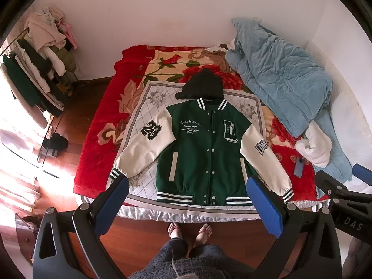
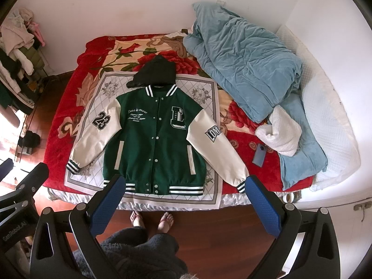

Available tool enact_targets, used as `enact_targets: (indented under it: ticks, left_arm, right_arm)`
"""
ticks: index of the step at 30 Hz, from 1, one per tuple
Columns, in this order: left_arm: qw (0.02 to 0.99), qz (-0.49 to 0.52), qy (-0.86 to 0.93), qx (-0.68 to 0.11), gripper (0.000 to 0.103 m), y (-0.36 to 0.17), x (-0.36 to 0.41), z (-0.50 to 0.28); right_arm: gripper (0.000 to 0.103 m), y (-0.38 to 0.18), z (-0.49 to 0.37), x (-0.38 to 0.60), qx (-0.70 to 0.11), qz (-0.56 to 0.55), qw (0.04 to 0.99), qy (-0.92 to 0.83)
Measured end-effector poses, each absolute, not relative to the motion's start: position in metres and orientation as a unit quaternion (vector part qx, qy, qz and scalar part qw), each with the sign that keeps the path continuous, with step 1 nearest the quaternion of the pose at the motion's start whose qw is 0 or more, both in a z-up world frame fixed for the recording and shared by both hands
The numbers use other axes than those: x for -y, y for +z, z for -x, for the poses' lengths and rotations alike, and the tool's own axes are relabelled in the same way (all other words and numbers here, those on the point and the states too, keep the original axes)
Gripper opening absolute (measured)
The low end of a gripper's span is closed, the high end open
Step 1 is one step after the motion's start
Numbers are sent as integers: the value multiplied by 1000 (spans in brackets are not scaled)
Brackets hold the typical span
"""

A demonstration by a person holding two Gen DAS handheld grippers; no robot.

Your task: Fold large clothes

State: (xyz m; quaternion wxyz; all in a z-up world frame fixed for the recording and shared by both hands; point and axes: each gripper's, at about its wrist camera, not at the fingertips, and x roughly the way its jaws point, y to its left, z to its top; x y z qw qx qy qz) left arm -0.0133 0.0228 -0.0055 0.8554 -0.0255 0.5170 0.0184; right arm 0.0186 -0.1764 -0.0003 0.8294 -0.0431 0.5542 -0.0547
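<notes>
A green varsity jacket (image 1: pixel 204 144) (image 2: pixel 155 134) with cream sleeves and a black hood (image 1: pixel 202 86) lies flat, face up and buttoned, sleeves spread, on a white patterned cloth (image 1: pixel 148 107) on the bed. My left gripper (image 1: pixel 188 186) hangs open high above the bed's near edge, over the jacket's hem, holding nothing. My right gripper (image 2: pixel 184 183) is likewise open and empty, raised over the hem. In the left wrist view the right gripper (image 1: pixel 344 186) shows at the right edge; in the right wrist view the left gripper (image 2: pixel 21 181) shows at the left edge.
A crumpled blue duvet (image 2: pixel 244 60) and a white towel (image 2: pixel 281 132) lie on the bed's right side, with a blue phone (image 2: pixel 259 154) beside the right sleeve. A red floral blanket (image 1: pixel 97 125) covers the bed. A clothes rack (image 1: pixel 39 65) stands at the left. A person's feet (image 1: pixel 189 230) stand on the wooden floor.
</notes>
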Motion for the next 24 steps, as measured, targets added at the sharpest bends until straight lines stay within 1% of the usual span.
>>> enact_targets:
  ticks: [24]
  left_arm:
    - [855, 27, 19, -518, 103, -4, -15, 18]
  right_arm:
    - [103, 0, -13, 171, -556, 42, 828, -54]
